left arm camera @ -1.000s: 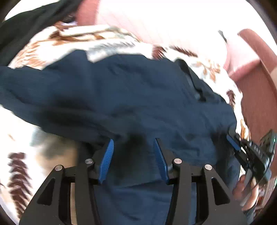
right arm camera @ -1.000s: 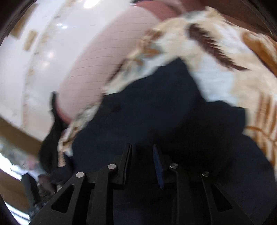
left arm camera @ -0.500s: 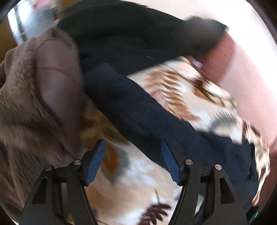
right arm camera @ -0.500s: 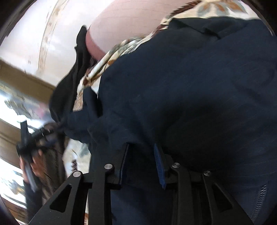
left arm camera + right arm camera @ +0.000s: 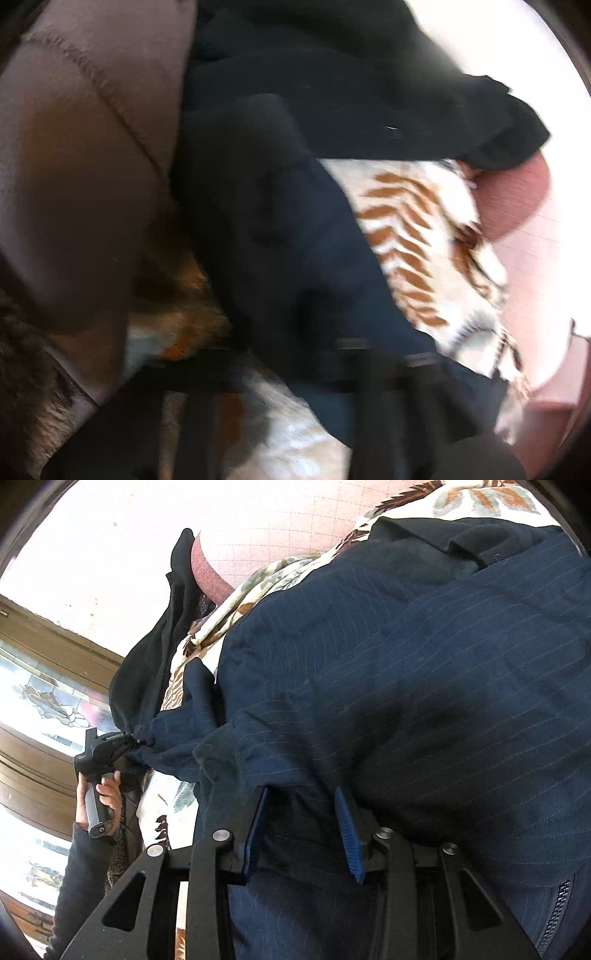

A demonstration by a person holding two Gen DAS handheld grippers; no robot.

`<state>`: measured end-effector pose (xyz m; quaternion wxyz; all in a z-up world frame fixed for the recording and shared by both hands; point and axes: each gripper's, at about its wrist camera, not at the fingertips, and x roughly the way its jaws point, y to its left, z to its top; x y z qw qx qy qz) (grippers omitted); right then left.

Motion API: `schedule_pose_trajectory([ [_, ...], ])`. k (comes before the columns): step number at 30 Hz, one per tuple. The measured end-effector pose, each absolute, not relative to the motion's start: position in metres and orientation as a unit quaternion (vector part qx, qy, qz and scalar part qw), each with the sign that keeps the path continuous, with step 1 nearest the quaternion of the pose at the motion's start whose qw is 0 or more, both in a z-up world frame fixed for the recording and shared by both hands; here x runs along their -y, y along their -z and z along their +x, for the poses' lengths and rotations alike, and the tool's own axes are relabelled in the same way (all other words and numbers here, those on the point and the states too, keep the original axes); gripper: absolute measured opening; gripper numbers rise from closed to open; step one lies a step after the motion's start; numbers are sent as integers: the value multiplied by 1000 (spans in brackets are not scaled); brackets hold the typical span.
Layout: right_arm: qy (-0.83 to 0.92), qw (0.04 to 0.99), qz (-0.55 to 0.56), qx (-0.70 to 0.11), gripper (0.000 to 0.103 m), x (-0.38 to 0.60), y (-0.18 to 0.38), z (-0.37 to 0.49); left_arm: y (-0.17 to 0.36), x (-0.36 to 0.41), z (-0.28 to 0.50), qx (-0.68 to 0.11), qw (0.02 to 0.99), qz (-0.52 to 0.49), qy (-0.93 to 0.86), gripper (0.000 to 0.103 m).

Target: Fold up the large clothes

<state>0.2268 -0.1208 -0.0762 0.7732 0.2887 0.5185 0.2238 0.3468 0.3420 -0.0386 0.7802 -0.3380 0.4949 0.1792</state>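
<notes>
In the right wrist view, the right gripper (image 5: 301, 829) sits at the bottom centre with its blue pads apart and opening, navy cloth bunched between them. The navy pinstriped jacket (image 5: 406, 686) fills the frame's right and centre, spread over a leaf-patterned blanket (image 5: 207, 627). At the left edge, the left gripper (image 5: 137, 741) is clamped onto the jacket's sleeve end, held by a hand (image 5: 107, 794). A black garment (image 5: 147, 664) lies beyond it.
</notes>
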Motion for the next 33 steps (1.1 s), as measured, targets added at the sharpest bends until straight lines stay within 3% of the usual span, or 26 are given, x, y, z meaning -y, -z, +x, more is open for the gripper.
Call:
schedule_pose_trajectory([
  [9,-213,782,305,-500,40,154,56,212,-28,-289,308,-456,836,-281,-123,2],
  [19,-164,811,332,-453,42,239,46,183,-85,-151,314,-451,866,-214,-12,2],
  [25,-122,827,366,-410,45,291,63,167,-90,-54,312,-459,871,-170,40,2],
  [33,-98,802,392,-439,43,306,81,173,-50,73,309,-503,850,-111,110,2],
])
